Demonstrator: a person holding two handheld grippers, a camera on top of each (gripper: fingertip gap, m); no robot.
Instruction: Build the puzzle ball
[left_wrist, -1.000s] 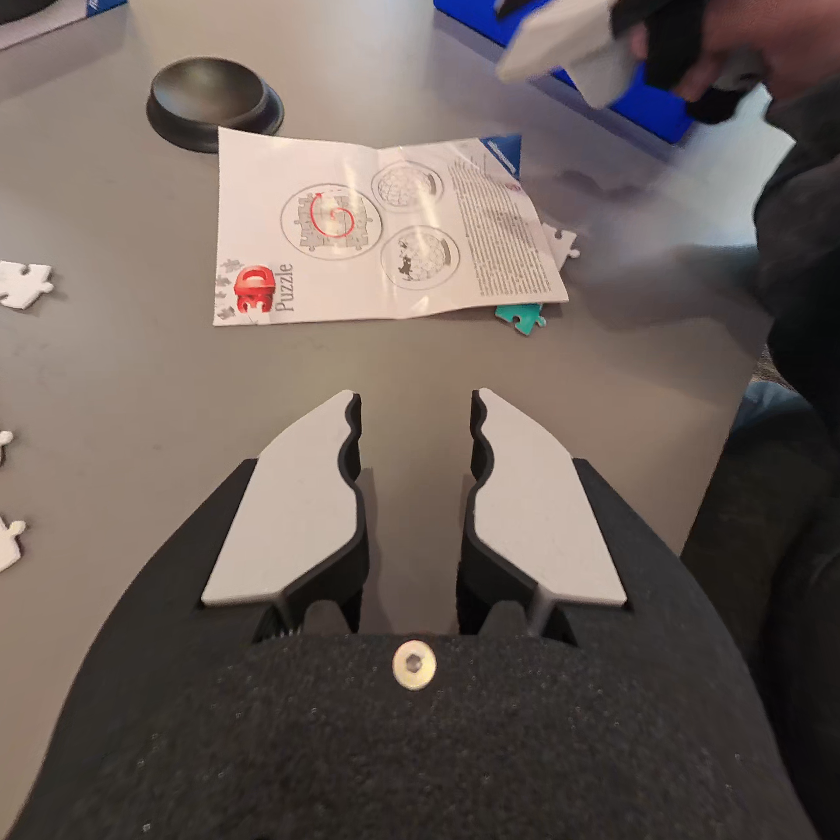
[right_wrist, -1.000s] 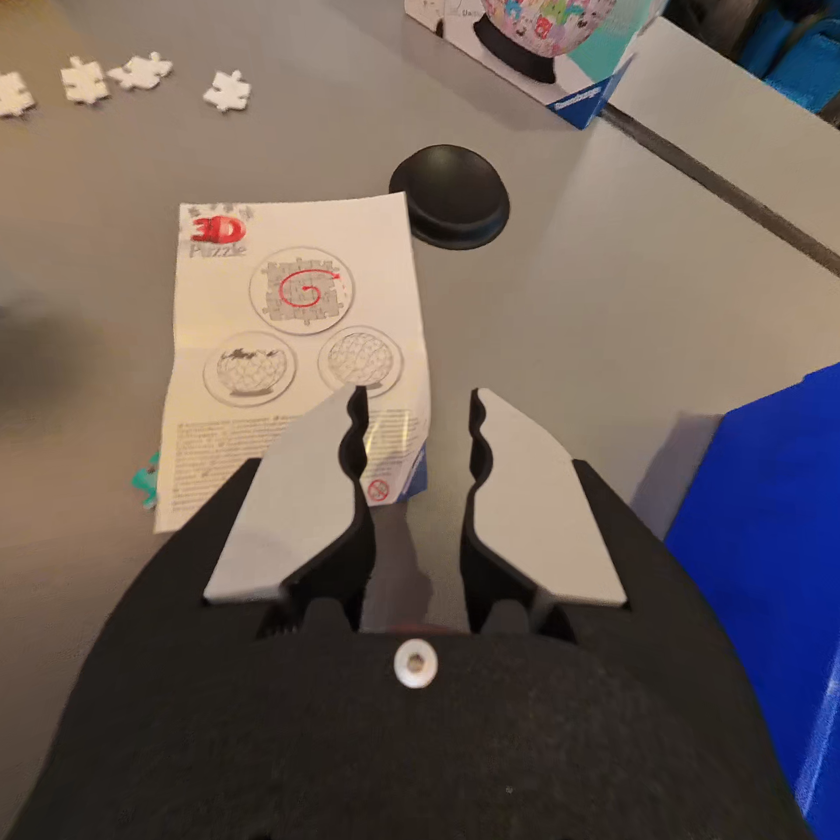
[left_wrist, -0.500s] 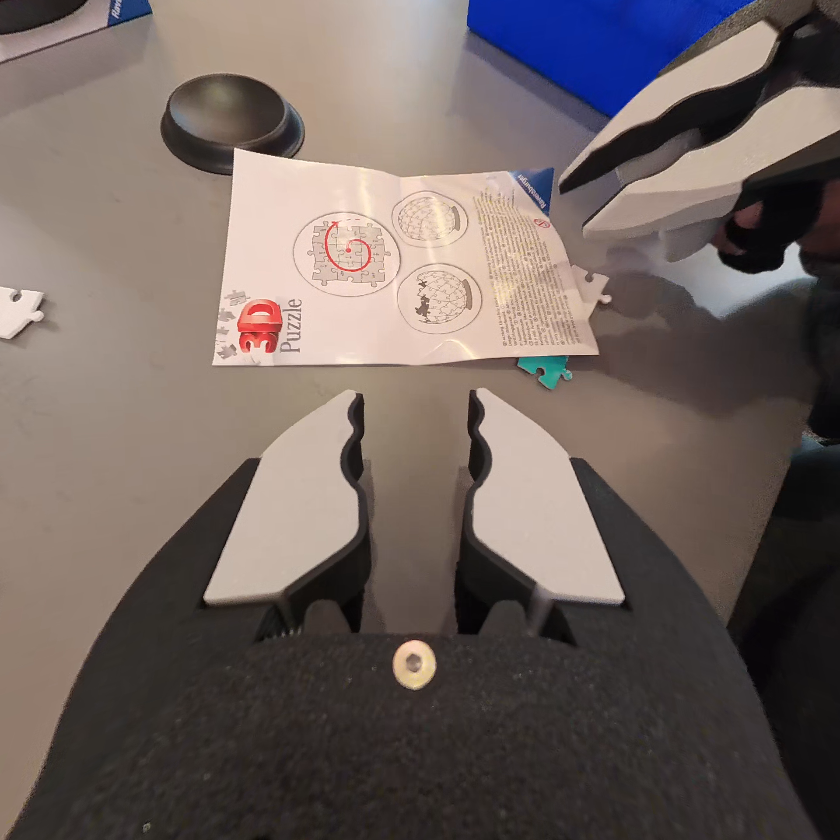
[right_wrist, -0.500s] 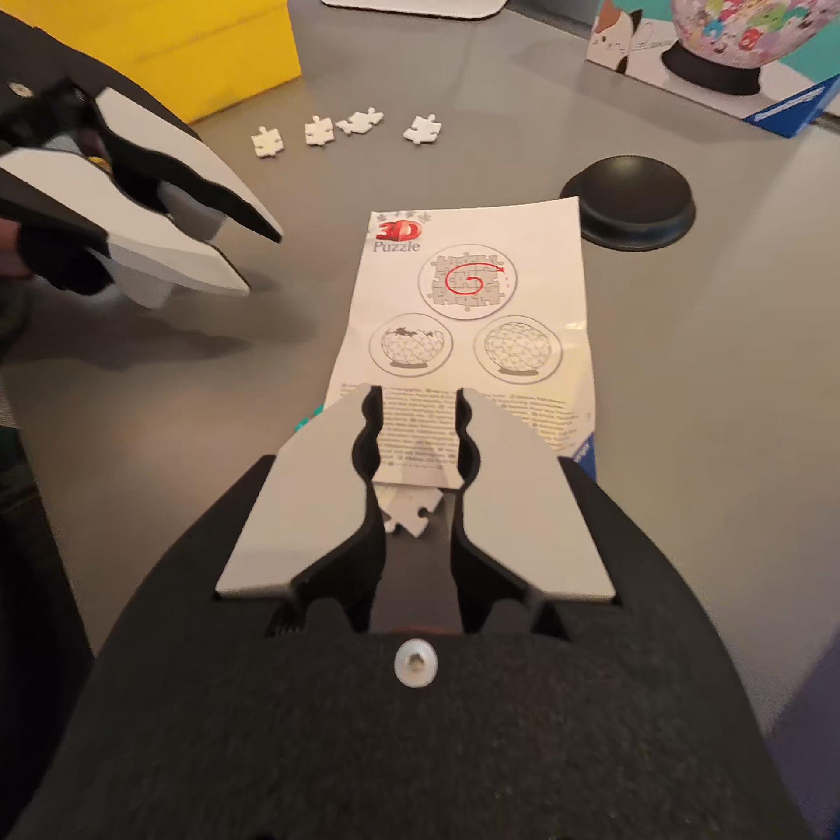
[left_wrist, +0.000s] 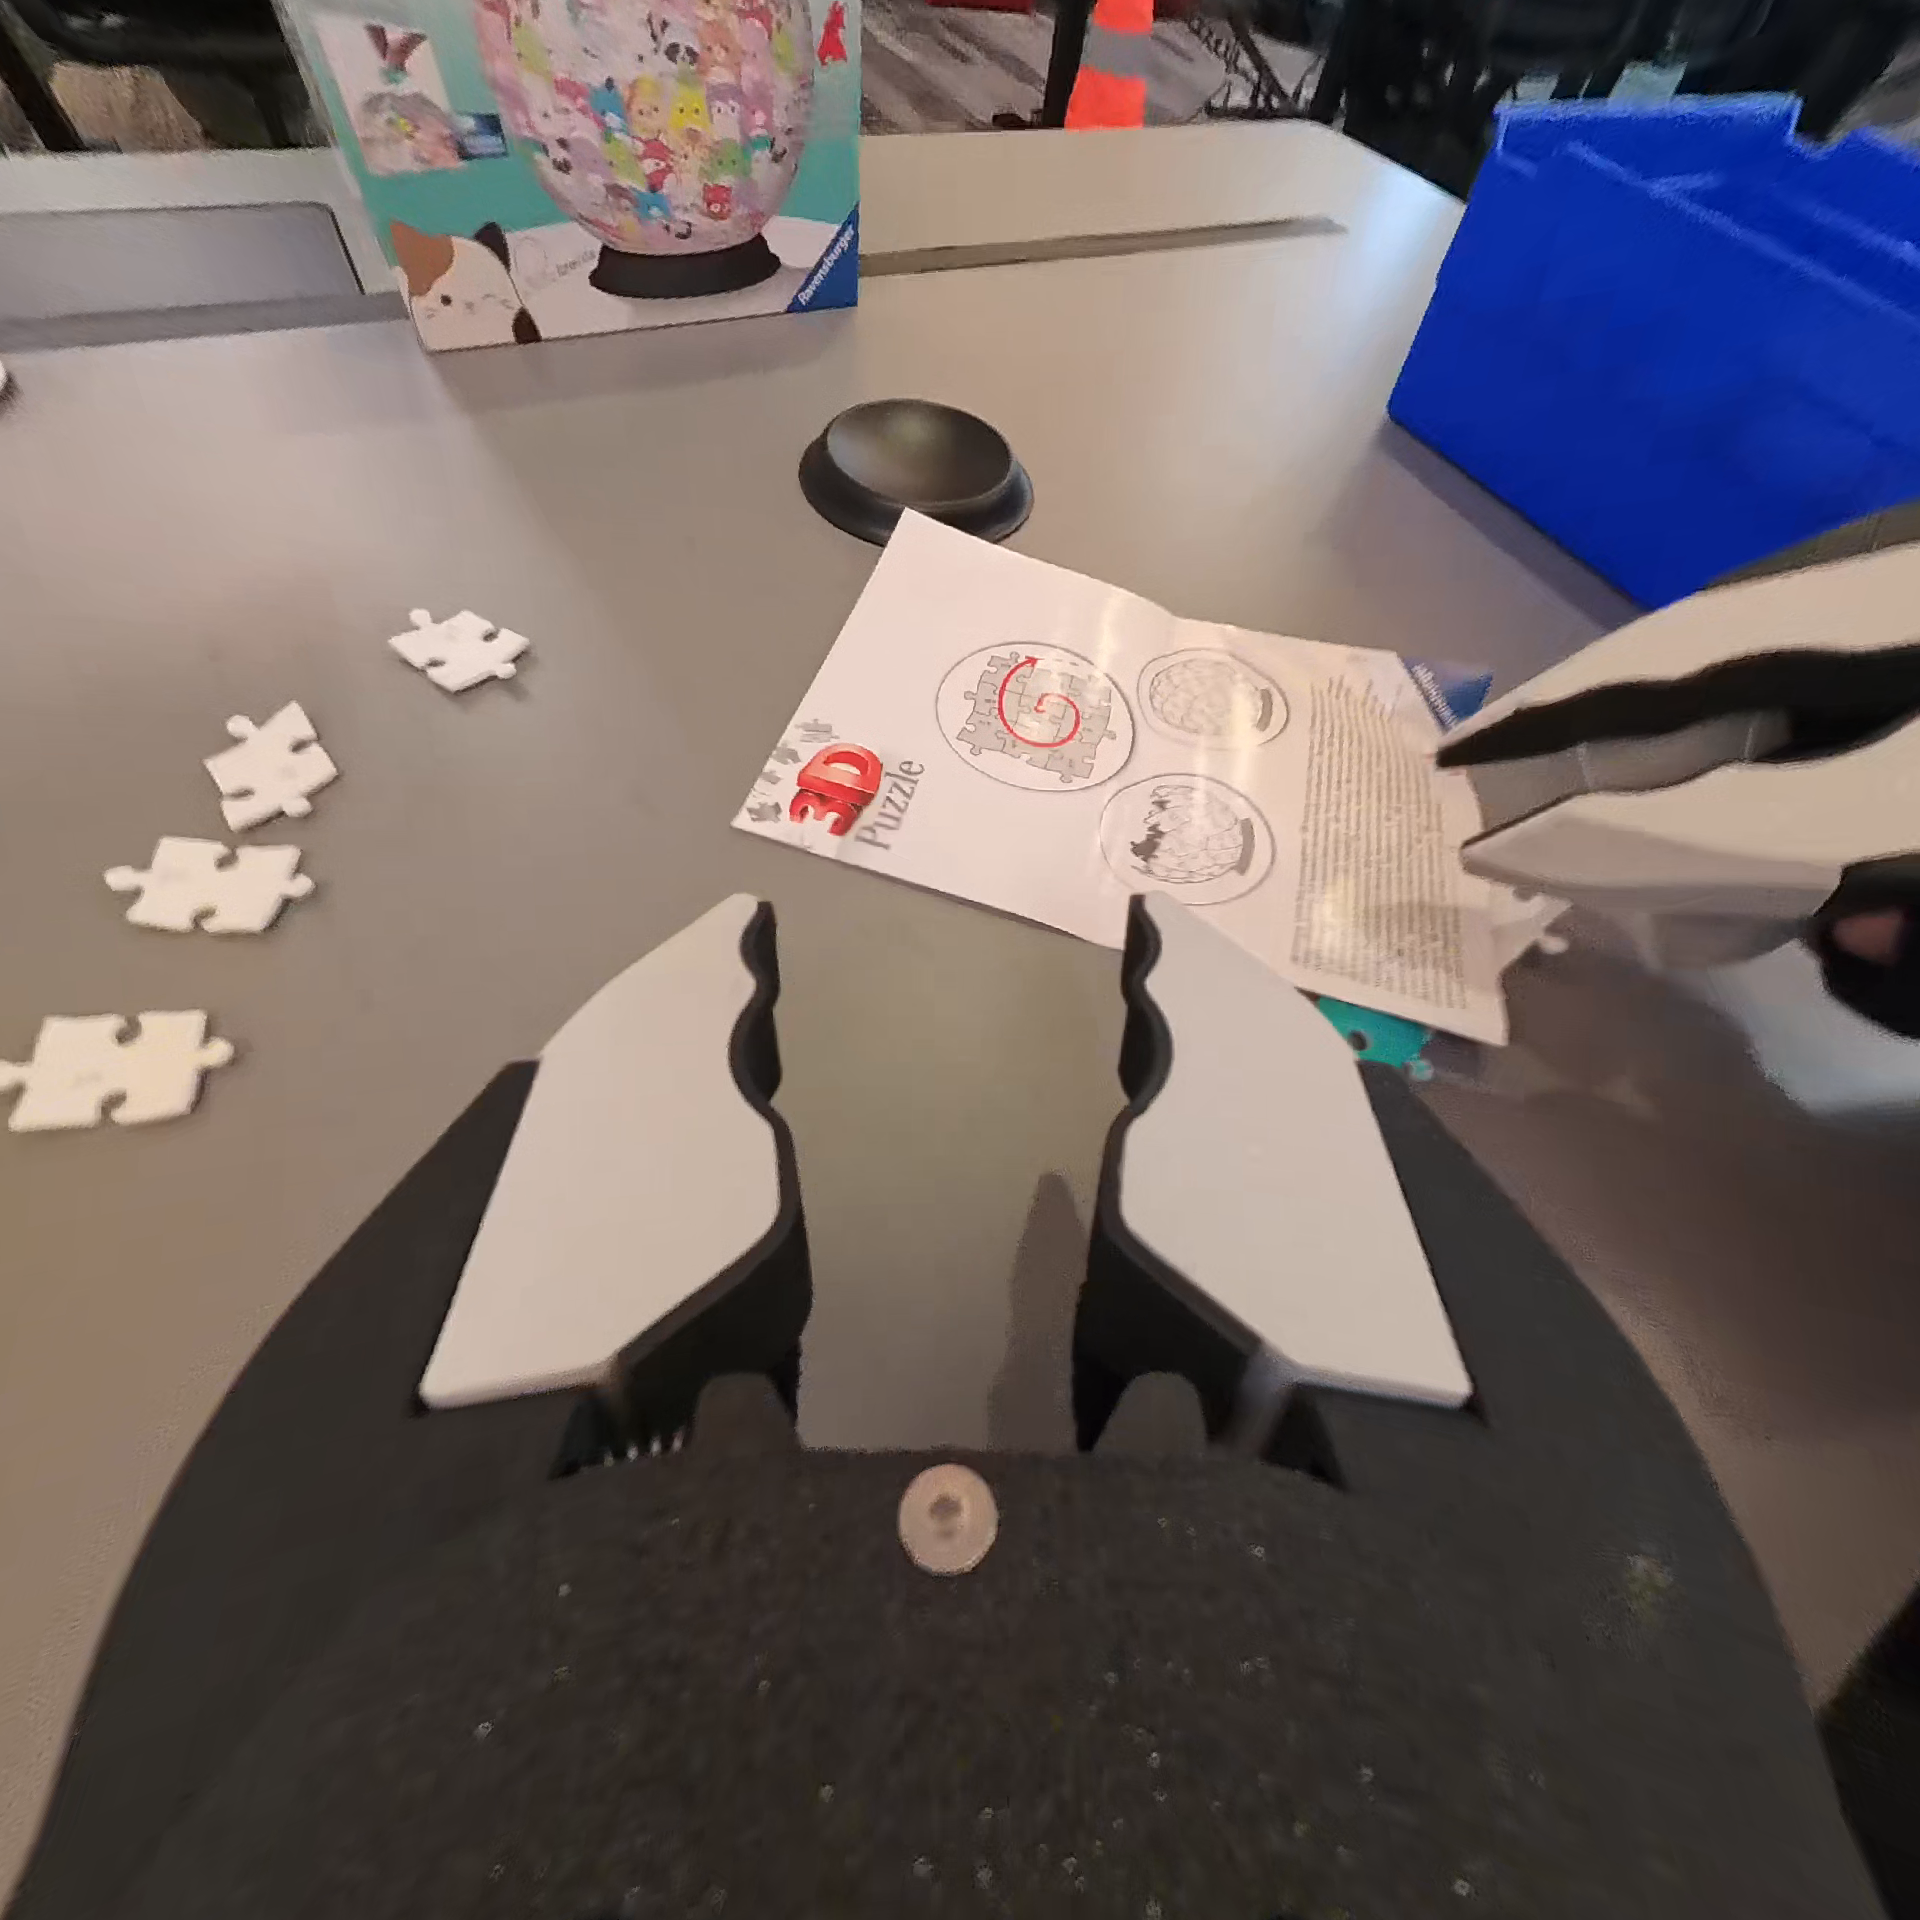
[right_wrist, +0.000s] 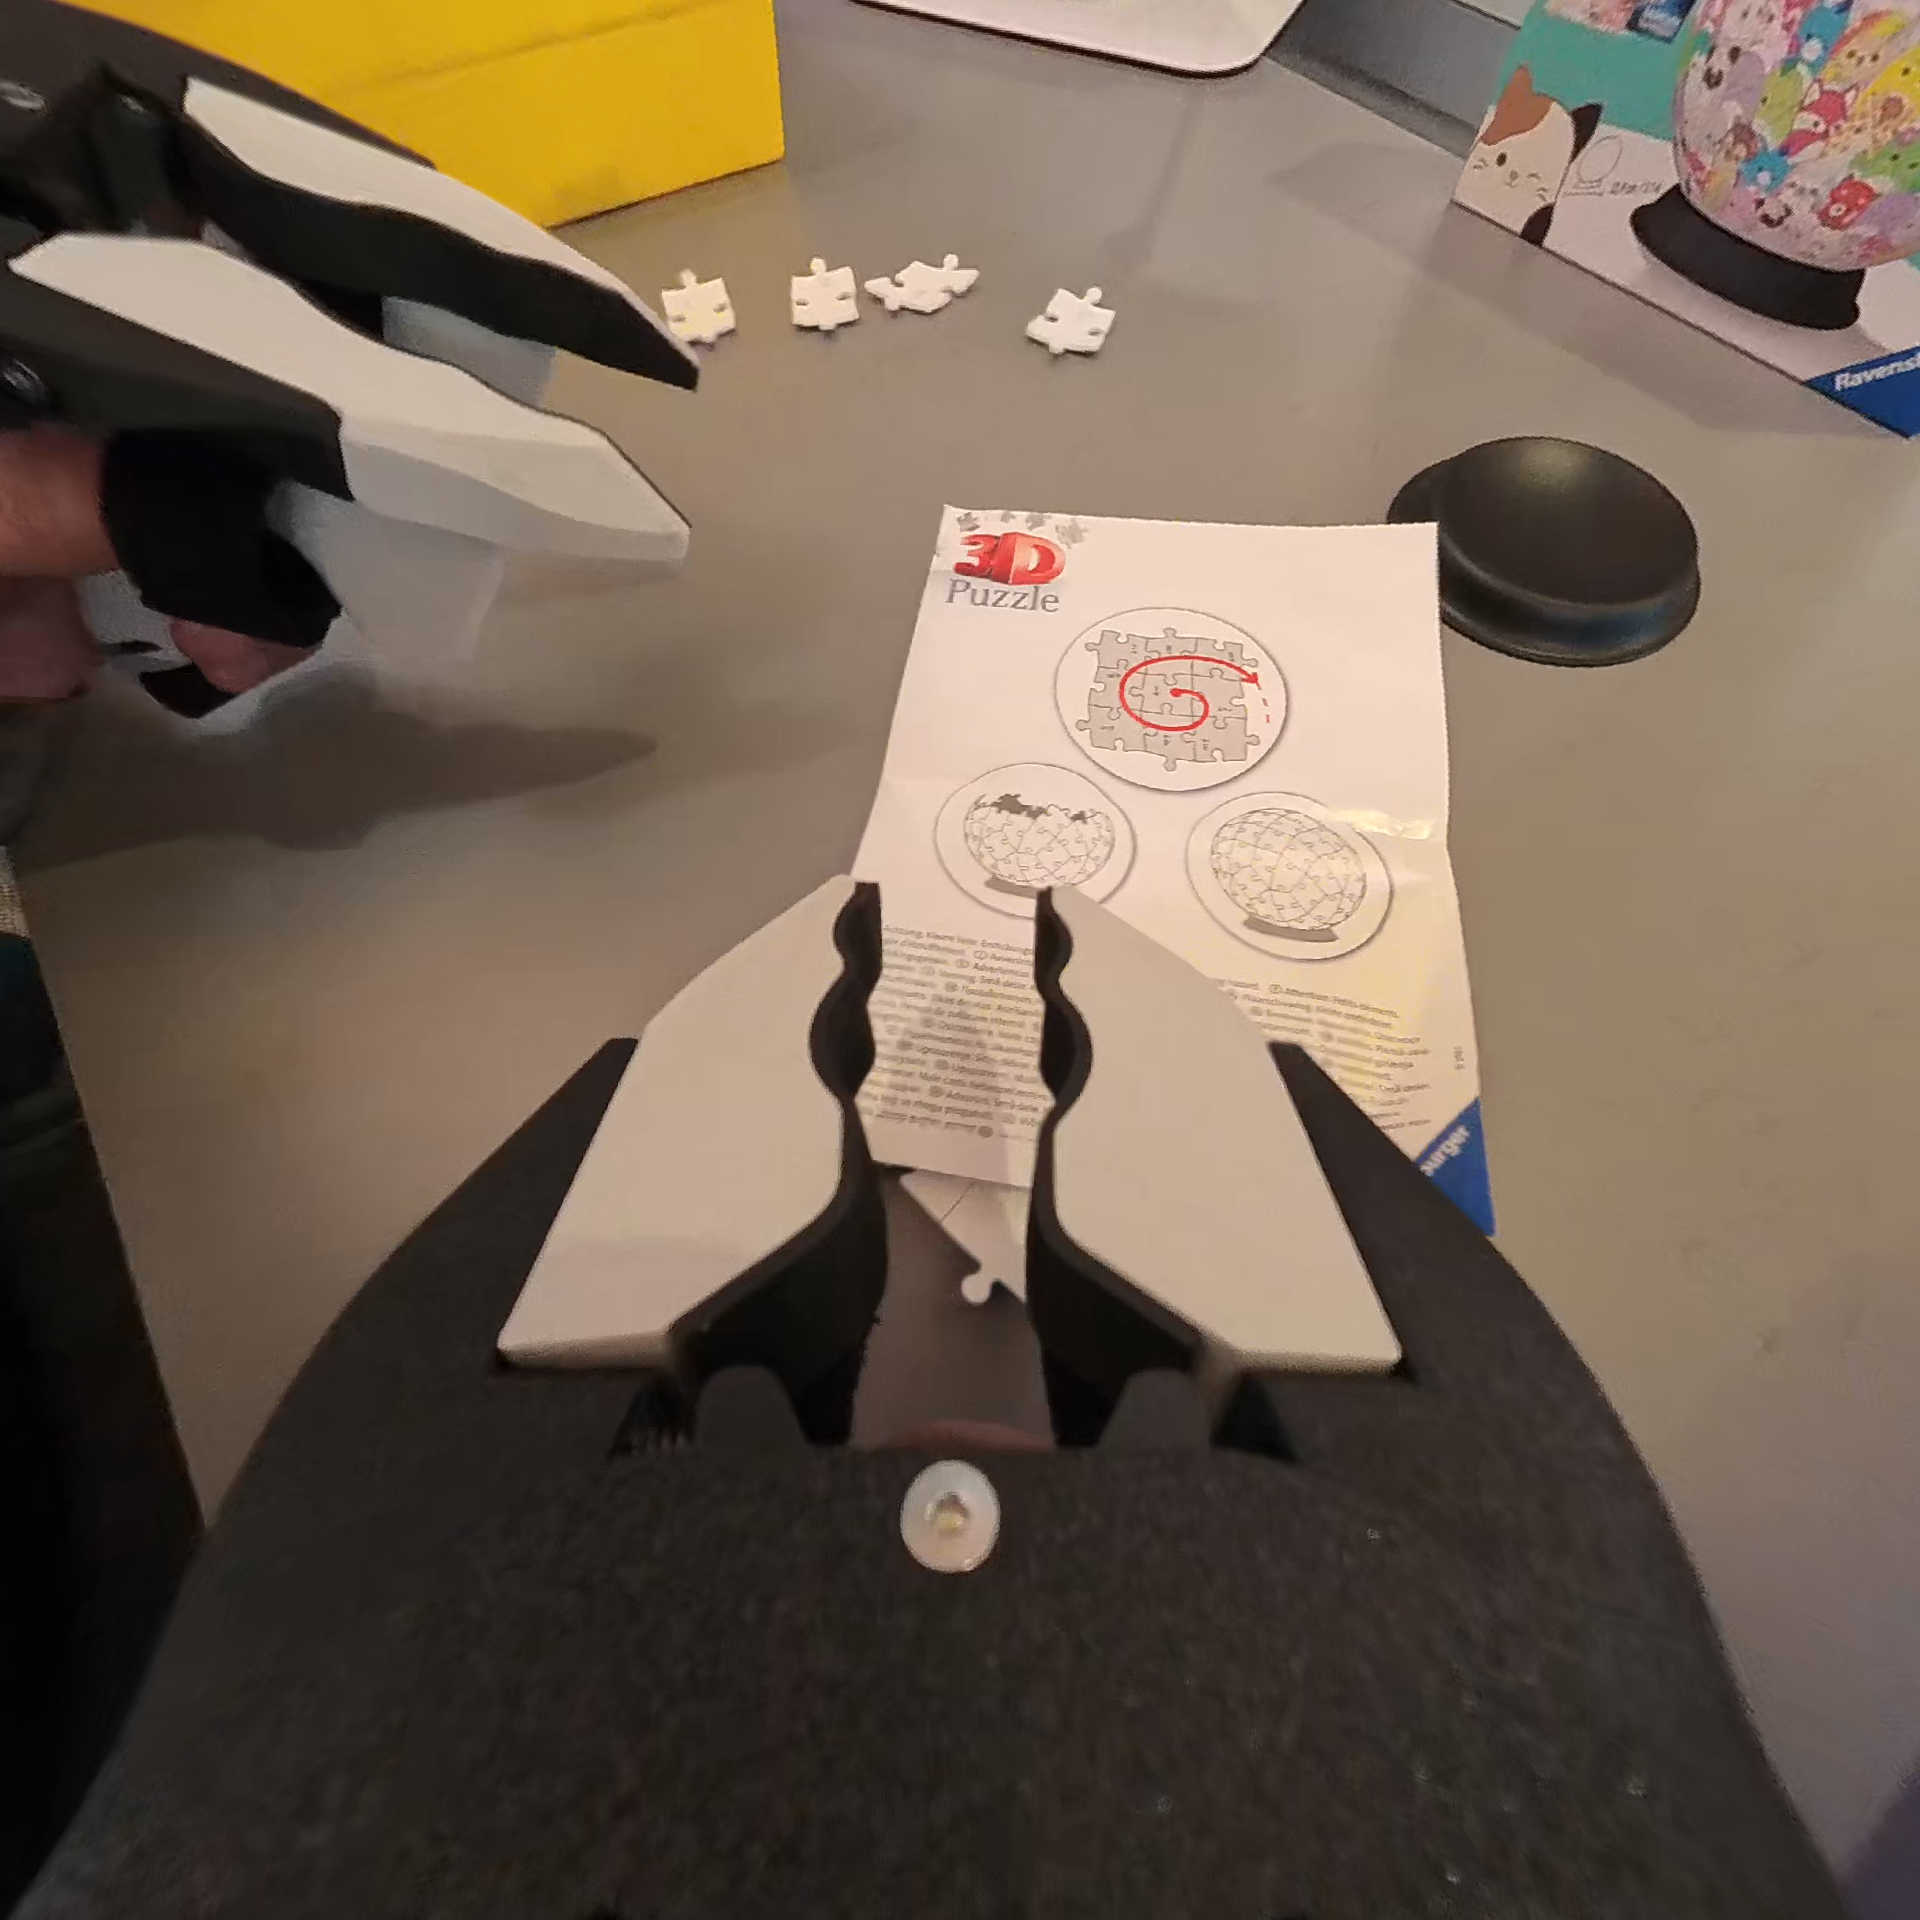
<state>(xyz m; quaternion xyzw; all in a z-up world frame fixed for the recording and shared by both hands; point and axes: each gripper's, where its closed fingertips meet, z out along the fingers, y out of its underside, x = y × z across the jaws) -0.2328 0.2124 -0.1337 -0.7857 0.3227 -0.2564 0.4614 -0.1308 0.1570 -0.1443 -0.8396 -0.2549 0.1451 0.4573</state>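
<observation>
A white instruction sheet lies on the grey table, with the black round stand just beyond it. Several white puzzle pieces lie in a row to the left. My left gripper is open wide and empty, above bare table near the sheet's corner. My right gripper hovers over the sheet's near end, jaws narrowed but apart and empty. A white piece shows below, between its fingers, half under the sheet. A teal piece peeks out from under the sheet.
The puzzle box stands at the back. A blue bin sits on the right and a yellow bin on the far left. The right gripper shows in the left wrist view, and the left gripper in the right wrist view.
My left gripper has drawn back and turned left, and its jaws have opened wider. My right gripper has swung over the sheet's near end, and its jaws have narrowed.
</observation>
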